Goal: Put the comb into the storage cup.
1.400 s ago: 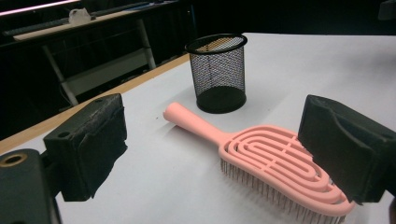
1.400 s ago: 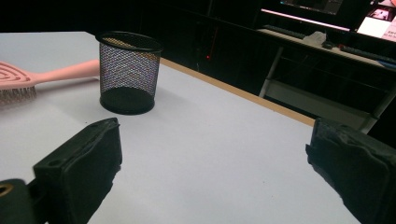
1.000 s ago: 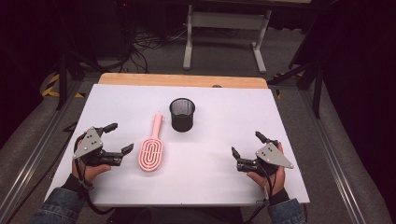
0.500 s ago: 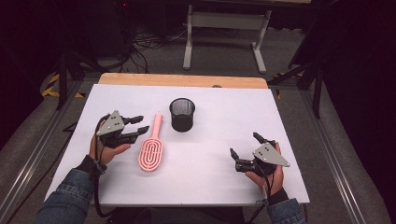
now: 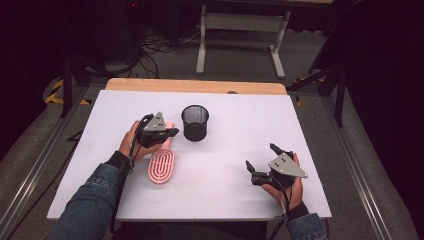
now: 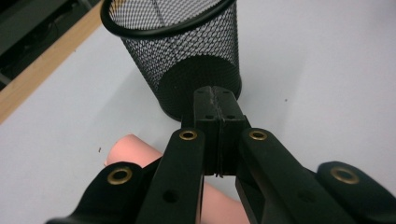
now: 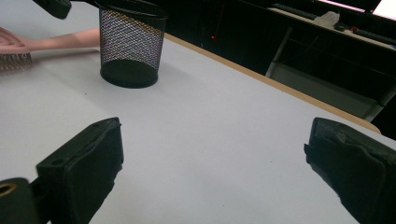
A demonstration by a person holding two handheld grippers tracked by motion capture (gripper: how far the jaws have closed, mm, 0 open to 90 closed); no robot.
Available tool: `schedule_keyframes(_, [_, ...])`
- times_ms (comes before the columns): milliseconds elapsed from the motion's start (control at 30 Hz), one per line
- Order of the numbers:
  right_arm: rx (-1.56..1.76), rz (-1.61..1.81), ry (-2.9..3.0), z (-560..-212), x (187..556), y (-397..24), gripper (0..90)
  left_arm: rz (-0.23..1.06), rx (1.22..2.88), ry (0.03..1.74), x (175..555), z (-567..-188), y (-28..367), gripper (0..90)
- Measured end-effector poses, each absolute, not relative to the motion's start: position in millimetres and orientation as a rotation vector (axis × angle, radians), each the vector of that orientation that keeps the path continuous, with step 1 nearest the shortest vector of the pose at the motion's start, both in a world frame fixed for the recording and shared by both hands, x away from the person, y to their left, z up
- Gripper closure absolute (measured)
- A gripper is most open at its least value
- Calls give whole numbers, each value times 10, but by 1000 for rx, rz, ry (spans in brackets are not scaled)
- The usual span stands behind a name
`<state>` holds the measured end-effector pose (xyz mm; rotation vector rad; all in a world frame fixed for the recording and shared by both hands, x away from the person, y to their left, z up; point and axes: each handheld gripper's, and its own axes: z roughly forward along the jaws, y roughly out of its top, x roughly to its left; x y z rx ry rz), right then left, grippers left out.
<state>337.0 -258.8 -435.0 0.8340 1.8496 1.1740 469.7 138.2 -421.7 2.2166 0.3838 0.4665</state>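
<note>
The left gripper (image 5: 169,134), jaws just closed together with nothing between them, hovers over the handle of a pink hairbrush (image 5: 161,166) beside a black mesh cup (image 5: 195,123). The right gripper (image 5: 260,162) rests wide open, well apart. Both sit on a white table (image 5: 240,195) in a dark room. The handle is mostly hidden; the brush's long axis points away toward the table's far edge.

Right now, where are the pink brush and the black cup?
brush (image 5: 161,167), high view, on its oval head.
cup (image 5: 195,123), high view, on its mesh wall.
</note>
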Motion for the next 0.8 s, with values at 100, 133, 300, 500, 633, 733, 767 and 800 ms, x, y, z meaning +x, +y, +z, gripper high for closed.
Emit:
schedule_keyframes(100, [829,1169,1863,-4356,3375,-2573,46,474,2262,389,4742,-4271,1317,900])
schedule_keyframes(133, [828,1167,1866,-4361,3378,-2568,46,474,2262,389,4742,-4271,1317,900])
schedule_keyframes(300, [831,1163,1871,-4367,3379,-2572,48,478,2309,407,4808,-4340,1287,900])
schedule_keyframes(500, [830,1161,1884,-4372,3388,-2569,48,479,2362,412,4848,-4402,1244,900])
schedule_keyframes(633, [831,1154,1894,-4385,3397,-2565,48,483,2388,418,4875,-4434,1234,900])
schedule_keyframes(733, [831,1152,1899,-4388,3398,-2564,48,484,2394,432,4897,-4452,1252,900])
schedule_keyframes(767, [831,1152,1899,-4388,3398,-2564,48,484,2394,432,4897,-4452,1252,900])
schedule_keyframes(800, [832,1152,1900,-4388,3398,-2563,49,486,2398,441,4898,-4455,1259,900])
